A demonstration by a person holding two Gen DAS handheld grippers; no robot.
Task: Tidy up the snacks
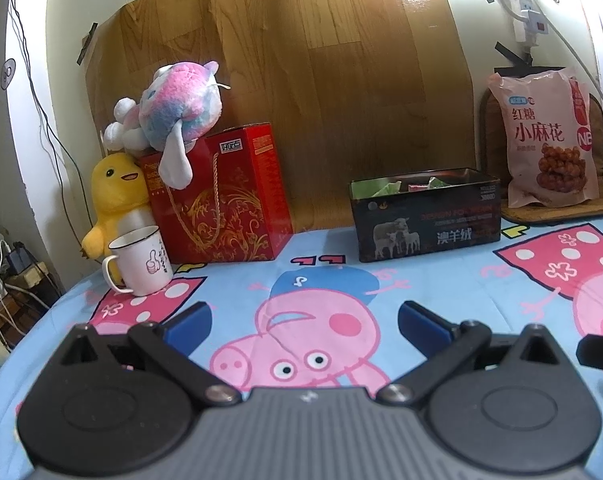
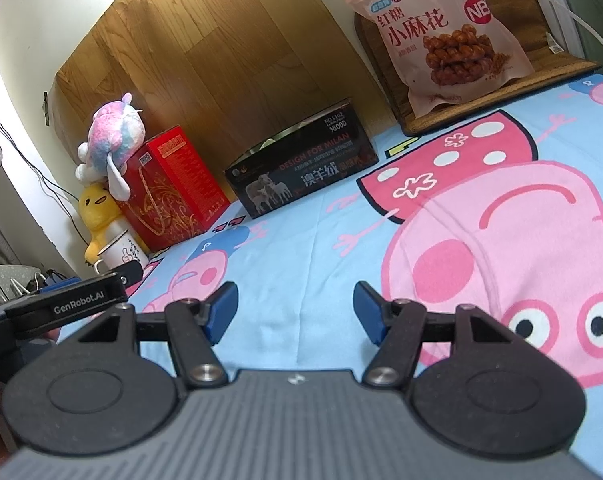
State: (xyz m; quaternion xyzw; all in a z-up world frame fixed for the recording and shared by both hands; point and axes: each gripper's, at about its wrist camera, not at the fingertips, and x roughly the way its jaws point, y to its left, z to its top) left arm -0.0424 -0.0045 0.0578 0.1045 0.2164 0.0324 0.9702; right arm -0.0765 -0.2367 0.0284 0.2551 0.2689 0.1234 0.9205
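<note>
Both jaws spread apart with nothing between: left gripper (image 1: 304,322) and right gripper (image 2: 295,310), low over the cartoon sheet (image 1: 441,280). Small wrapped snacks (image 1: 417,186) inside the open black tin (image 1: 425,220) by the wood-pattern wall. Pink snack bag (image 1: 549,136) upright on a mat (image 1: 561,210), right of the tin.

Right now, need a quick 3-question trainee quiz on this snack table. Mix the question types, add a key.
1. True or false: the left hand-held gripper is shut on a snack.
2. What rests on top of the red gift box? A) white mug B) pink-and-blue plush toy C) snack bag
3. Fill in: the black box is open at the top and holds ____.

Key
1. False. Both the left and the right hand-held gripper are open and hold nothing.
2. B, the pink-and-blue plush toy. The white mug stands on the cloth; the snack bag leans at the back right.
3. Small wrapped snacks.
</note>
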